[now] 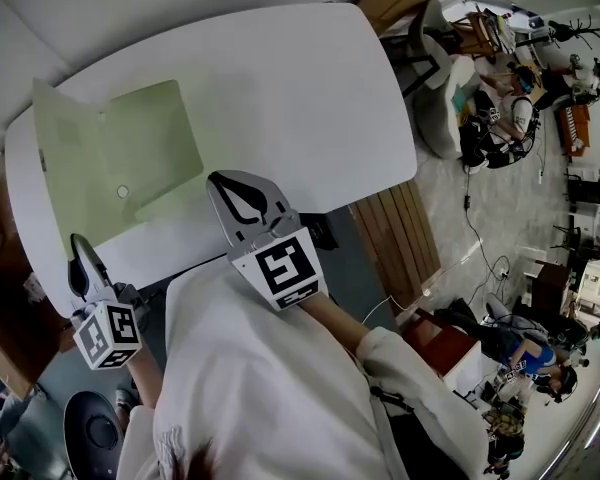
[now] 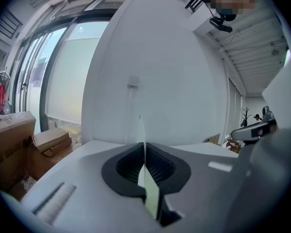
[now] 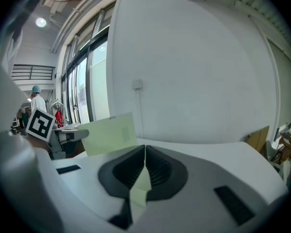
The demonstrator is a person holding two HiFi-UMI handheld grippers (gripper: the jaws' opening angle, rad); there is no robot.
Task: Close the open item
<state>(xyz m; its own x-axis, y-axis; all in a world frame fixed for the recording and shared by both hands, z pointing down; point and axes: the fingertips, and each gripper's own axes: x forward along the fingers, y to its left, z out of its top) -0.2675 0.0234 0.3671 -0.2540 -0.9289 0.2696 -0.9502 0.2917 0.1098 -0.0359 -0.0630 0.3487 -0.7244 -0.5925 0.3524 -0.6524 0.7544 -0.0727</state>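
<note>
1. One pale green folder (image 1: 152, 138) lies open on the left half of the white table (image 1: 300, 88). It is the only container in view.
2. The folder has two leaves. The right leaf rests flat on the tabletop, and the left leaf (image 1: 65, 163) stands lifted, tilted up off the surface.
3. A single small pale round spot (image 1: 122, 191) shows on the inner face, close to the fold at the near side.
4. There are two grippers, each carrying one marker cube.
5. The left gripper (image 1: 77, 251) has its jaws pressed together on the near edge of the lifted leaf. In the left gripper view (image 2: 145, 154) that sheet runs edge-on between the pads.
6. The right gripper (image 1: 225, 186) is clamped on the near right corner of the flat leaf. In the right gripper view (image 3: 144, 152) a green corner sits between the closed pads.
7. Cardboard boxes (image 2: 19, 140) stand beyond the table's left side.
</note>
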